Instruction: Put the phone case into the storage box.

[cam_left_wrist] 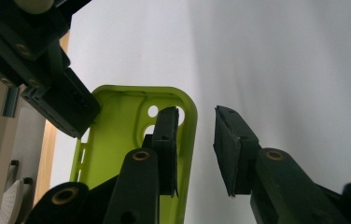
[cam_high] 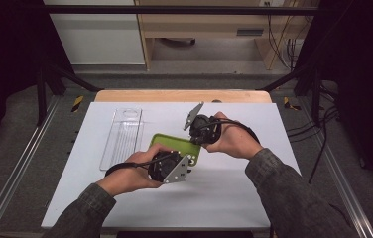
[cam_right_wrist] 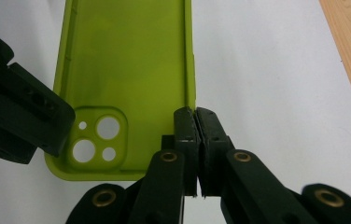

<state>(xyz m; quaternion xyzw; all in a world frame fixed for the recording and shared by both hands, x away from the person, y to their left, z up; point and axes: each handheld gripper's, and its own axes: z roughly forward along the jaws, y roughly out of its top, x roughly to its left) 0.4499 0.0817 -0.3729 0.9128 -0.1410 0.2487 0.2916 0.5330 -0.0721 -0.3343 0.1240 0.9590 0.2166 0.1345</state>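
A lime-green phone case lies hollow side up on the white table sheet, its camera cut-outs showing. My right gripper is shut on the case's side wall near the camera end; in the high view it comes in from the far right. My left gripper straddles the opposite side wall, one pad inside the case and the other outside with a gap, so it stands open. In the high view the left gripper sits at the case's near edge.
A clear plastic tray lies on the white sheet left of the case. The wooden table edge runs along the back. Dark metal rails flank both sides of the table.
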